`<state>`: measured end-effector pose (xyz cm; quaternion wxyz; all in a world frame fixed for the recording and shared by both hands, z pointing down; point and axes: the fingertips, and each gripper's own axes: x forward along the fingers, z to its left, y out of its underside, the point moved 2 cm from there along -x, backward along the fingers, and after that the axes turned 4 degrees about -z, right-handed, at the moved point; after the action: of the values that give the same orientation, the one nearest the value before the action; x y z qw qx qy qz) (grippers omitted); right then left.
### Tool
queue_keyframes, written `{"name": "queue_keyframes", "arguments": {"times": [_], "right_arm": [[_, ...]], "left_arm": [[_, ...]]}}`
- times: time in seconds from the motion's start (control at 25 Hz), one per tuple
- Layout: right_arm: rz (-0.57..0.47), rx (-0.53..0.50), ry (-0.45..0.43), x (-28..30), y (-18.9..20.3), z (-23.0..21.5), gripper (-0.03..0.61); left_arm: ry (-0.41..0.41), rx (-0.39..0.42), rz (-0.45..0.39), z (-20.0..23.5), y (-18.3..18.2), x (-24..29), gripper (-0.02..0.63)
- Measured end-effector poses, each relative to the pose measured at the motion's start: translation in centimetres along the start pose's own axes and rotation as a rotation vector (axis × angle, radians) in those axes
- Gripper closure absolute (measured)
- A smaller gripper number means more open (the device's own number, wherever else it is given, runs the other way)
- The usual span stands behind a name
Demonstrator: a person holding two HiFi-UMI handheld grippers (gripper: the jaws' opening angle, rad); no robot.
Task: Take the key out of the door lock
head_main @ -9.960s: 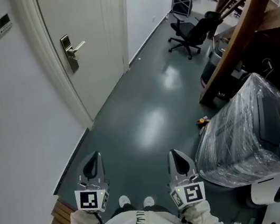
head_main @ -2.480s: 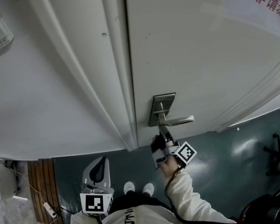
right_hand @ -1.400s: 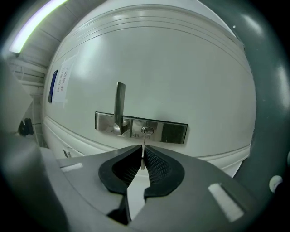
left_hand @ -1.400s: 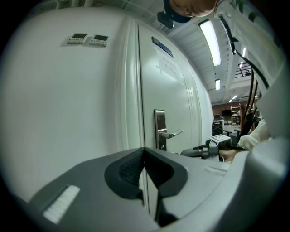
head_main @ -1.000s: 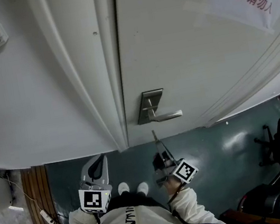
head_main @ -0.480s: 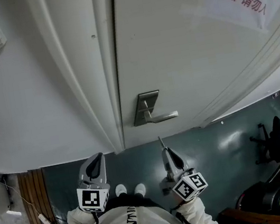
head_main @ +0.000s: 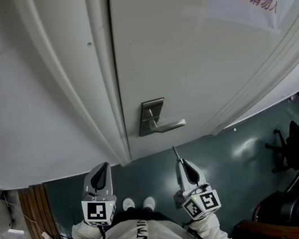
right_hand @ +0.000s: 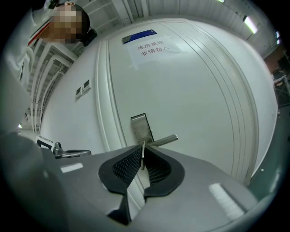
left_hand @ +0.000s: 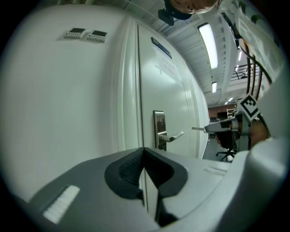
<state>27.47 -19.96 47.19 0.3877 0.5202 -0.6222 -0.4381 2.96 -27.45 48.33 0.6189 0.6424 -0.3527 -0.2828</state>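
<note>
Metal key now outside lock

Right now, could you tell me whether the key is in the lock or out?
Out. The right gripper pinches the key, held clear of the lock with open air between them.

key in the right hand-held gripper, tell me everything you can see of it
The key is a thin, flat strip of silvery metal, seen edge-on and pinched between the ribbed black pads of the right hand-held gripper. Its narrow tip sticks out past the jaw tips toward the white door. It is out of the lock, clear of the metal lock plate and lever handle. Only the pads touch it; its teeth are too small to make out.
</note>
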Motion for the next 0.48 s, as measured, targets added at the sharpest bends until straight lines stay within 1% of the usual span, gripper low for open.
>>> {"name": "queue_keyframes", "arguments": {"times": [0.28,0.48], "right_arm": [[-0.013,-0.041,-0.003,-0.08,-0.41,0.05,0.555],[-0.008,-0.037,-0.006,0.05,-0.19,0.03,0.555]], "left_arm": [[0.004,0.0,-0.004,-0.36,-0.39,0.46,0.614],[-0.001,-0.008,-0.005,-0.43,-0.6,0.42,0.614]]}}
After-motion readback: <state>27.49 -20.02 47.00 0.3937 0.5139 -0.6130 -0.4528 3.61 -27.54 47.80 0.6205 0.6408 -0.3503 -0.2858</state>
